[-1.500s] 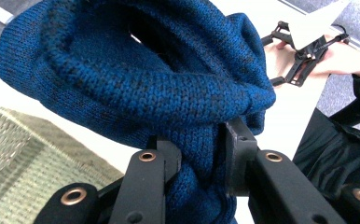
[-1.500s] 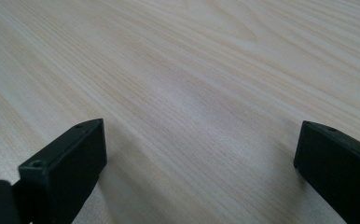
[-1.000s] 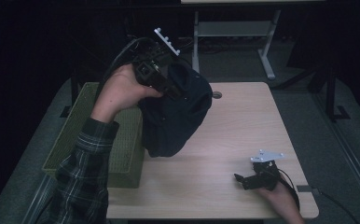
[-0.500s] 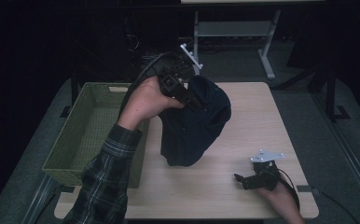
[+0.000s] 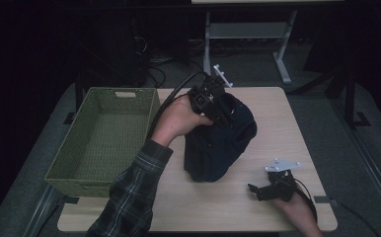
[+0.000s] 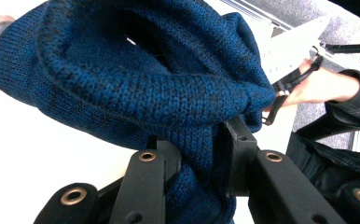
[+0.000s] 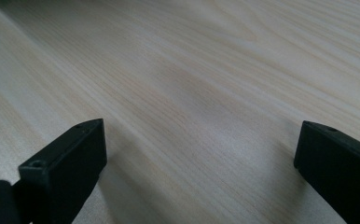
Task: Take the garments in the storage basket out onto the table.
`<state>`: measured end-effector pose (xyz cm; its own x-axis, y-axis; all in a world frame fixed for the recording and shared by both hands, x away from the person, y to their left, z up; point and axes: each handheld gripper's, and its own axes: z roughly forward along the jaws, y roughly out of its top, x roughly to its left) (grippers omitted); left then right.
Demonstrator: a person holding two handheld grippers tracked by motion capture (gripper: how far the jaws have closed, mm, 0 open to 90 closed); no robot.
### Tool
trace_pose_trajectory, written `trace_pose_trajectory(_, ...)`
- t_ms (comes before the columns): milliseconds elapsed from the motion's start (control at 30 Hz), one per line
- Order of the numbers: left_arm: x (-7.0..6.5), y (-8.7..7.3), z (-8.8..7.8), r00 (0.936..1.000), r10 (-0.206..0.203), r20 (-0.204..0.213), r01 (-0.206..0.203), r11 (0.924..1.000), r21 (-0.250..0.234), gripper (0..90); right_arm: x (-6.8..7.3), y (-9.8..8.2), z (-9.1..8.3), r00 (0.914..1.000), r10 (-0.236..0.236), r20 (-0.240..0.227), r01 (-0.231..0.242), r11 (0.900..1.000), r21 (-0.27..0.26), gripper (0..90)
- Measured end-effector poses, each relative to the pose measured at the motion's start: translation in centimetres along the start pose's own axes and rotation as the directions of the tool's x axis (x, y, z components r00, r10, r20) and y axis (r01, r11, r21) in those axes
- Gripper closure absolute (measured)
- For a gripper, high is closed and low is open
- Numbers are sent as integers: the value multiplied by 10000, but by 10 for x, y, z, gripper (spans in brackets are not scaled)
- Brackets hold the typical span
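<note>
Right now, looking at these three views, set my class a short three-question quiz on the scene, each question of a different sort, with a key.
1. True or false: the left gripper is clamped on the blue knitted garment.
2. Which is nearest the right gripper? A the green basket; B bare table; C the garment.
3. Fill in: the basket sits at the table's ___ side in the high view.

Key: 1 true. 2 B, its jaws stand open over bare wood. 3 left.
</note>
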<state>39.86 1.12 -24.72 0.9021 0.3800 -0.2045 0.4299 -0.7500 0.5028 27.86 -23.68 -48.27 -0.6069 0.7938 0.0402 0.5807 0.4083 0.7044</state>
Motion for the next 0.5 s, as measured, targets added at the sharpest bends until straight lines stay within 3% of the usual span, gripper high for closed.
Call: trace_pose_trajectory(500,23,-3,69,9981,-353,512,351,9994,43,716,0,0,0,10000,-13,0,13,10000,-6,20)
